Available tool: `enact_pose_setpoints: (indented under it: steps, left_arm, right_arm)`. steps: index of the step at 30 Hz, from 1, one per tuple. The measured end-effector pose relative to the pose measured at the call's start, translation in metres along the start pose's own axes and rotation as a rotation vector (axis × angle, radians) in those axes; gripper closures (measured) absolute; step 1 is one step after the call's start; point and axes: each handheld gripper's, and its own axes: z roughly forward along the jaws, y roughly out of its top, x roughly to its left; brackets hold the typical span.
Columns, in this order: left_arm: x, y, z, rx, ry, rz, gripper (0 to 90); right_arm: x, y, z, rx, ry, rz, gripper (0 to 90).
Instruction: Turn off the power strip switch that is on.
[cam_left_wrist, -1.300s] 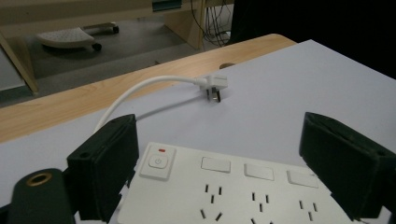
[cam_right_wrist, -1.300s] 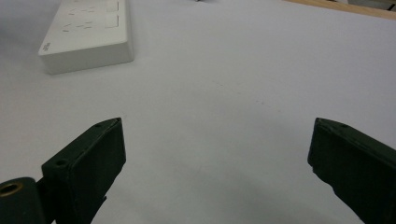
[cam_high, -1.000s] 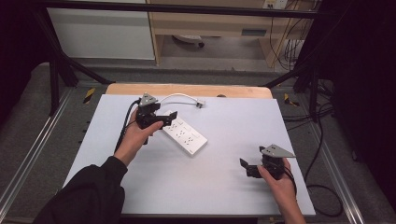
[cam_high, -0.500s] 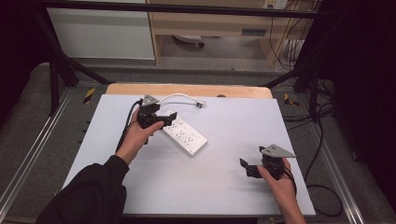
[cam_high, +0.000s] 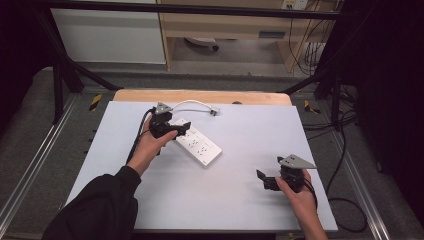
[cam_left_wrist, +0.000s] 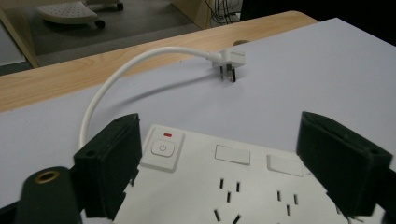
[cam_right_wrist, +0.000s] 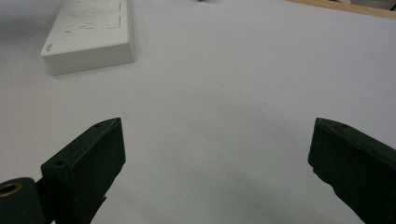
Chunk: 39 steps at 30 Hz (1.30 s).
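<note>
while the power strip (cam_high: 197, 143) is straddled by the spread left gripper (cam_high: 176, 129) – jaws just narrowed – its plug (cam_high: 213, 111) is seen at one o'clock; the right gripper (cam_high: 264, 179) is held spread.

Lighting's pretty even from overhead, the white desk (cam_high: 240, 200) is bright while the room edges go nearly black. Soft shadow under the cable (cam_left_wrist: 121, 74). Close-up jaws look a bit soft, no real glare.

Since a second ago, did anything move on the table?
Hardly anything. The left claw sits around the switch end of the white power strip; its jaws have just closed a little, but they don't pinch it. The strip, its plug and the right claw, open over the bare table, stayed put.
</note>
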Motion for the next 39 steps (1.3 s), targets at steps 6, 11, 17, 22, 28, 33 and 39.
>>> enact_pose_setpoints:
  steps: [6, 11, 17, 22, 28, 33, 39]
  left_arm:
    - [-0.002, 0.000, 0.002, 0.001, -0.016, 0.016, 41.2]
    - [-0.005, -0.002, 0.006, 0.010, -0.021, 0.038, 56.8]
    - [-0.006, -0.004, 0.010, 0.013, -0.035, 0.047, 70.6]
    - [-0.007, -0.006, 0.014, 0.025, -0.046, 0.051, 81.7]
    - [-0.008, -0.008, 0.020, 0.048, -0.045, 0.048, 90.0]
    - [-0.010, -0.008, 0.028, 0.072, -0.049, 0.054, 90.0]
    - [-0.016, -0.008, 0.039, 0.101, -0.054, 0.075, 90.0]
  right_arm:
    - [-0.001, 0.000, 0.000, -0.003, -0.001, 0.000, 4.4]
    - [0.000, 0.000, 0.000, -0.004, 0.000, 0.001, 4.4]
    - [0.000, 0.000, 0.000, -0.005, 0.001, 0.002, 4.4]
    - [0.000, 0.001, 0.000, -0.008, 0.002, 0.004, 4.4]
    - [0.000, 0.001, -0.001, -0.010, 0.002, 0.003, 4.4]
    - [-0.001, 0.001, -0.001, -0.011, 0.003, 0.004, 4.4]
    - [-0.001, 0.001, -0.001, -0.013, 0.004, 0.002, 4.4]
